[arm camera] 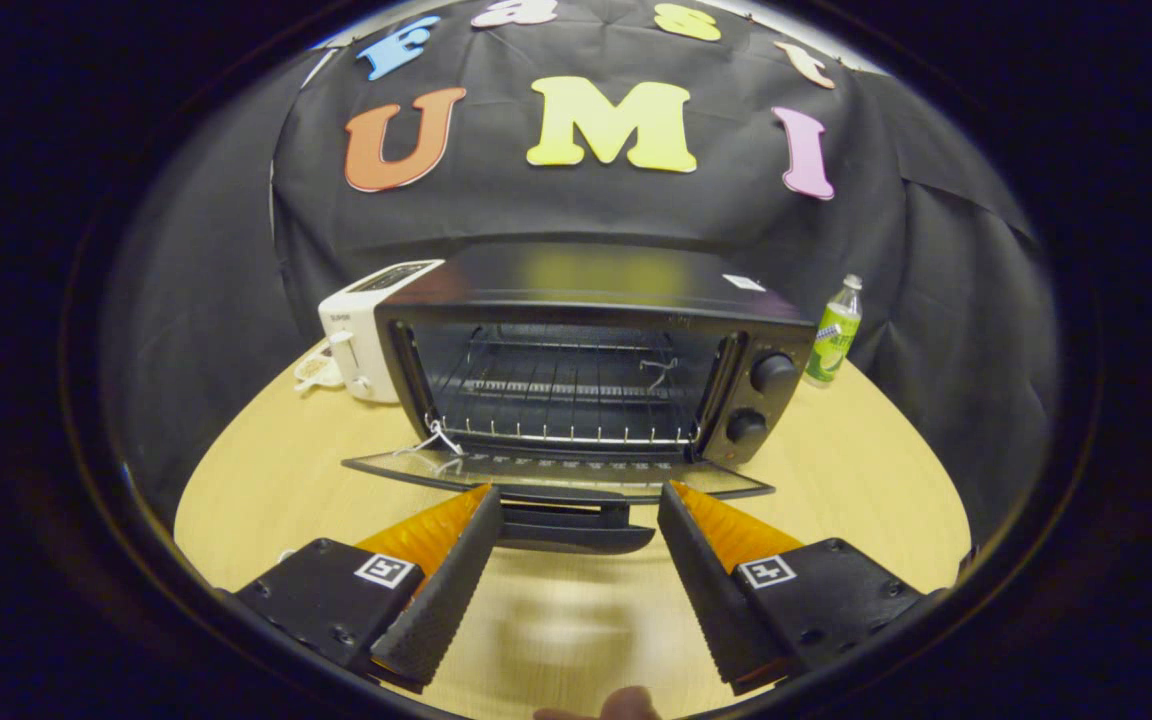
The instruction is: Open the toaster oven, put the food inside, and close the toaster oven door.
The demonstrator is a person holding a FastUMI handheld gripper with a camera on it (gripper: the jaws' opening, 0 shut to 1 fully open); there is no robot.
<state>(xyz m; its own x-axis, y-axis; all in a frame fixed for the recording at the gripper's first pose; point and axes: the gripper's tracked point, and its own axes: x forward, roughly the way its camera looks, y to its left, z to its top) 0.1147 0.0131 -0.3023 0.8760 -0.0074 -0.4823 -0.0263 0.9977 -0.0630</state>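
A black toaster oven (591,350) with a glossy top stands on a round, light wooden table (836,480), well ahead of the gripper (576,492). Its glass door (556,472) is folded down flat toward the near side, and the door's dark handle (576,527) lies between the two fingertips, at the near edge of the door. The gripper's fingers are spread wide apart with nothing pressed between them; whether the tips touch the door or handle cannot be told. Inside the oven cavity a wire rack (566,395) sits bare across the opening. Two round black knobs (761,395) are stacked on the oven's right front panel.

Just left of the oven, touching or nearly touching its side, stands a white pop-up toaster (361,335), with a white cord (316,372) lying on the table at its left. To the far right of the oven, a clear plastic bottle with a green label (833,335) stands upright near the black cloth wall. At the very near edge, a fingertip of a person's hand (616,705) shows between the gripper's fingers.
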